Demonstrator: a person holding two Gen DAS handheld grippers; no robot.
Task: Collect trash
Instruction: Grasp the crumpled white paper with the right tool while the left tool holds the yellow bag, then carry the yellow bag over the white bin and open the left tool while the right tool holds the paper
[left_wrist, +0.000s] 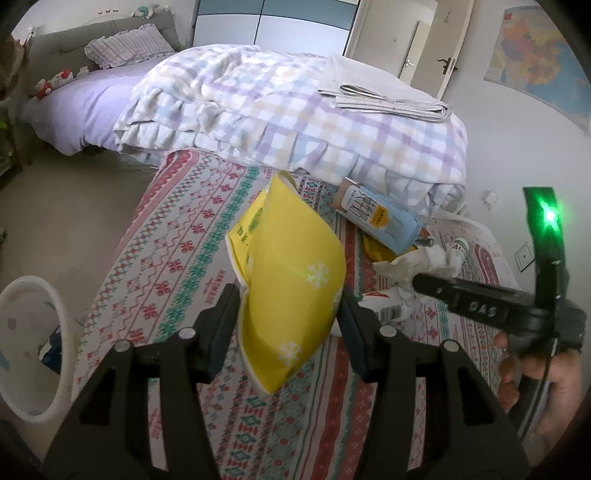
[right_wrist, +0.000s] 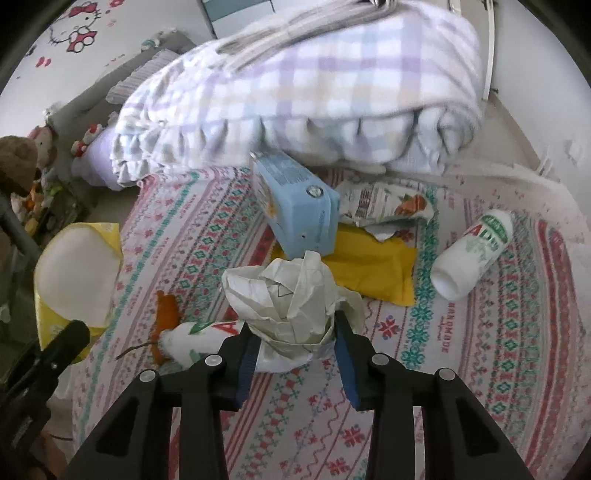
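The bed (left_wrist: 207, 236) carried the litter on its patterned sheet. A white bin (left_wrist: 33, 332) stood low to the left of the left tool (left_wrist: 288, 314), which was clamped on a yellow packet (left_wrist: 288, 273), long axis upright. The right tool (right_wrist: 295, 339) was closed on crumpled paper (right_wrist: 291, 295). The bin's far side was cut off; its contents were probably wrappers.

Bin (left_wrist: 33, 332) cut by frame edge; quilt (right_wrist: 295, 92) blurred.

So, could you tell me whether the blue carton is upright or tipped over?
Tipped: the blue carton lies on its side on the bedspread.
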